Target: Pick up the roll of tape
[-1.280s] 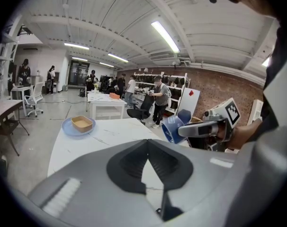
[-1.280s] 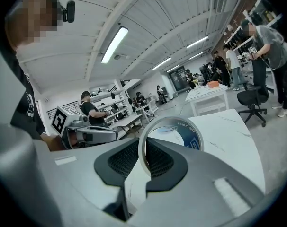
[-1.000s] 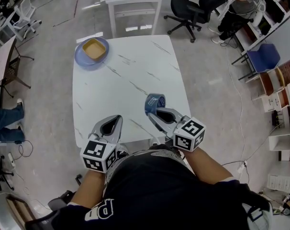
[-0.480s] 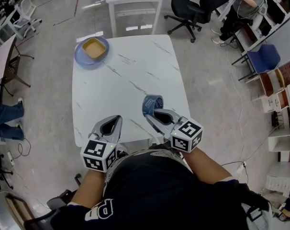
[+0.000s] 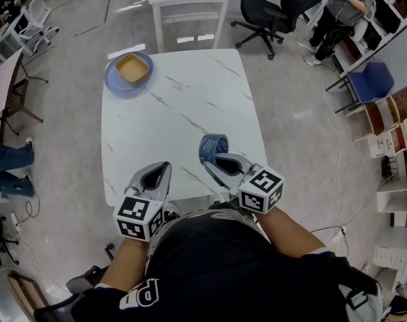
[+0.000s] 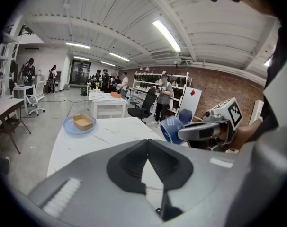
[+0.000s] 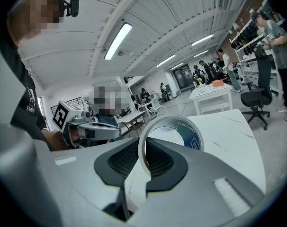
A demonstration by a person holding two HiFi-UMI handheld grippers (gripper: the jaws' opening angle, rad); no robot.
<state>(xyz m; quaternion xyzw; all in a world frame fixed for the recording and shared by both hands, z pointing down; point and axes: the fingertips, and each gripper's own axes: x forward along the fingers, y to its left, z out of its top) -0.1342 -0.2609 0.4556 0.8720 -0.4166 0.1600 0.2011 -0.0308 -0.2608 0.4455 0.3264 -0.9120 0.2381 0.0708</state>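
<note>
At the far left corner of the white marbled surface [image 5: 190, 92] sits a blue plate [image 5: 116, 79] with a tan bowl [image 5: 132, 68] on it, well apart from everything else. At the near edge on the left, the left hand-held gripper [image 5: 164, 166] points out over the surface. In the left gripper view its 2 jaws meet at the tips [image 6: 146, 143] with nothing between them, so it is closed and empty.

To its right, near the surface's near right edge, is the blue roll of tape [image 5: 213, 146]. The right hand-held gripper [image 5: 214, 159] is clamped on it. In the right gripper view the roll [image 7: 193, 136] stands on edge with its opening towards the camera, and the 2 jaws [image 7: 144, 148] pinch 1 side of the ring, one inside the white core and one outside. The left gripper view shows the roll [image 6: 169, 129] at the tip of the right hand-held gripper. Whether the roll touches the surface or is clear of it, I cannot tell.
</note>
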